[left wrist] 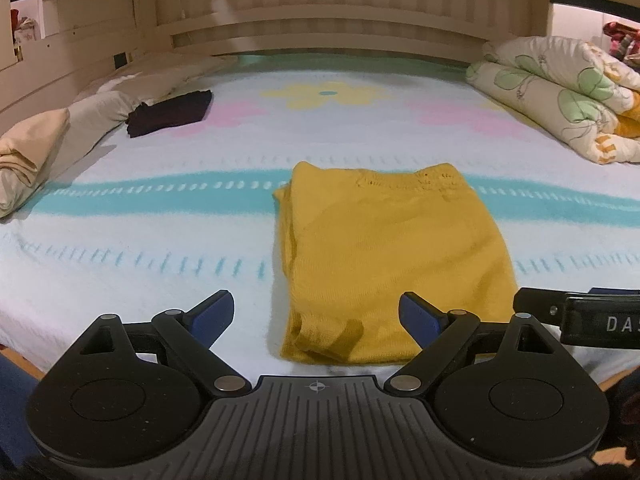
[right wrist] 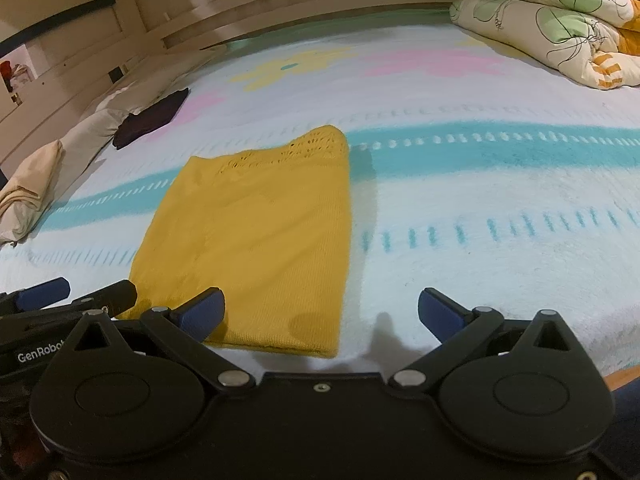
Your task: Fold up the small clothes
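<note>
Folded yellow knit top (left wrist: pixel 384 264) flat on a bed (left wrist: pixel 160 240) covered in a pale spread with teal bands and pastel flowers, near the front edge. Left claw (left wrist: pixel 316 314) wide apart and empty, poised over the garment's near hem, blue pads (left wrist: pixel 214 314) clear of the cloth. Right claw (right wrist: pixel 322 314) likewise spread with nothing between, straddling the top's right edge; left pad (right wrist: pixel 202 314) low above the knit, contact impossible to judge. Rolled sleeve cuff (left wrist: pixel 328 336) tucked at the near left corner, partly in shadow. Dark folded garment (left wrist: pixel 170 114) far left beside beige pillows (left wrist: pixel 36 152); flowered duvet (left wrist: pixel 560 96) bundled far right, cut off by the frame. Headboard (left wrist: pixel 320 12) blurred behind. Bed's near edge hidden under both tool bodies
</note>
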Demonstrator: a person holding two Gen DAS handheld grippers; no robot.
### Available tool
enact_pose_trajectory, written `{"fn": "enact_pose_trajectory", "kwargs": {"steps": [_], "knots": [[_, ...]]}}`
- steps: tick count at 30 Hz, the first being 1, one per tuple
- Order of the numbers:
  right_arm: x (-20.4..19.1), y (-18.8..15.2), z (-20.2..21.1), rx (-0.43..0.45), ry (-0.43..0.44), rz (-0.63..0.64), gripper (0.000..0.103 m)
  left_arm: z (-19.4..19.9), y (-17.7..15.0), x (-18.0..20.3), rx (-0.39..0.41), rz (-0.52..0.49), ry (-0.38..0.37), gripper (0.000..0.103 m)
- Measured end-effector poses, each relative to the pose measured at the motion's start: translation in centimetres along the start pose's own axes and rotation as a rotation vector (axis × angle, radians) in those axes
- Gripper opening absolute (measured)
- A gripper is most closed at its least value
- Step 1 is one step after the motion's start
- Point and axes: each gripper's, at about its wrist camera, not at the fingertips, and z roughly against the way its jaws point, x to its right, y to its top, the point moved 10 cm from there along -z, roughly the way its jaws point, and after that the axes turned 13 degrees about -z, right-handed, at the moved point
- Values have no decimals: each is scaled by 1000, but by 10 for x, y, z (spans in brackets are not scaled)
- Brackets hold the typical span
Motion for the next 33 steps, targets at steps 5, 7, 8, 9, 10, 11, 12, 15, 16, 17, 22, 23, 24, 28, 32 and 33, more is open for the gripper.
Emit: {"fn": "enact_pose_trajectory", "kwargs": {"steps": [5,7,8,9,10,11,12,15,16,17,22,23,24,28,32,33], "knots": [[3,3,-2,3,-7,0,103,-3,-3,-2,-18,7,0,90],[4,3,-1,4,-6,-6,103,-4,-4,-3,-23,13,-1,90],[5,3,-2,3,-5,-8,103,-4,-5,-3,-28,16,-1,90],[5,3,-2,2,-5,-9,103,-5,-5,-3,-31,18,-3,90],[6,3,-2,1,-5,-11,103,-5,-6,-3,-33,18,-6,90],[6,4,-3,0,-5,-12,103,-5,-6,-3,-35,17,-6,90],[6,4,-3,0,-4,-11,103,-5,-6,-2,-35,16,-5,90],[5,4,-3,2,-4,-7,103,-4,-6,-3,-31,15,0,90],[6,4,-3,2,-5,-6,103,-4,-6,-3,-31,17,-1,90],[6,3,-3,1,-5,-5,103,-4,-6,-3,-31,18,-1,90],[7,4,-3,1,-9,-4,103,-4,-6,-3,-30,19,-4,90],[7,4,-3,2,-9,-3,103,-4,-6,-2,-29,17,-4,90],[7,4,-3,3,-9,-1,103,-4,-5,-2,-29,15,-4,90],[7,3,-3,4,-10,3,103,-4,-6,-1,-31,13,-11,90],[8,4,-2,6,-12,3,103,-2,-5,0,-18,2,-8,90],[8,4,-2,7,-12,3,103,-2,-5,1,-18,0,-11,90]]}}
